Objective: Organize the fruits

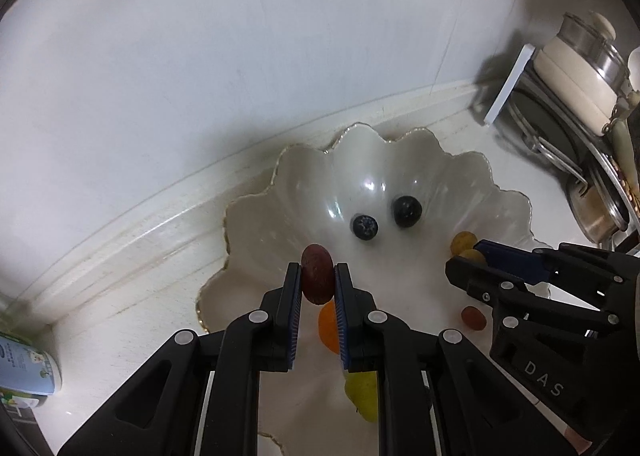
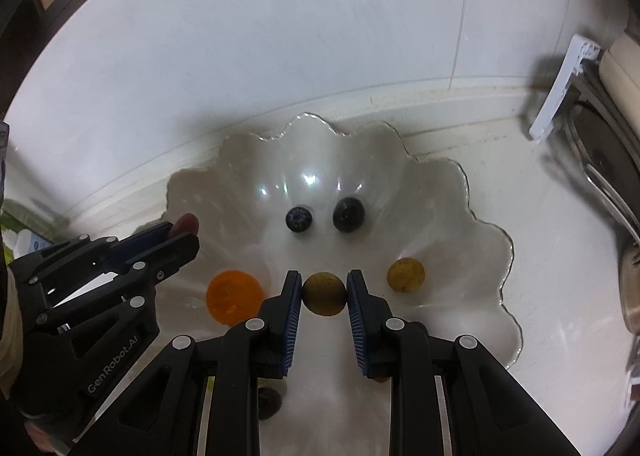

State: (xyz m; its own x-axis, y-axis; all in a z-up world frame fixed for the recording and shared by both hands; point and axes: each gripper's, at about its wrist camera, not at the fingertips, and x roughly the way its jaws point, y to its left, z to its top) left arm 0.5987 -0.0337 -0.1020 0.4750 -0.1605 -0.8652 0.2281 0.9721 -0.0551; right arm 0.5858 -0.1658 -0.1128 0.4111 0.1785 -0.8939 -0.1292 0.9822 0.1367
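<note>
Black plastic fingers of the left gripper (image 1: pixel 318 276) pinch a dark red oval fruit (image 1: pixel 317 279) between blue ribbed pads, closed tight on it above the near-left part of the white scalloped shell-shaped bowl (image 2: pixel 492 256). Its side reads "GenRobot.AI". Over the bowl's near middle, the right gripper (image 2: pixel 323 292), marked "DAS", is clamped on a brownish-yellow round fruit (image 2: pixel 323 293). Inside the bowl, two dark blue berries (image 2: pixel 299 219) lie side by side toward the far wall, a second yellow-brown round fruit (image 2: pixel 405 274) sits right of the held one, and an orange round fruit (image 2: pixel 233 297) lies left. Left of the bowl stands a white-and-blue labelled container (image 1: pixel 30 370), its print unreadable.
</note>
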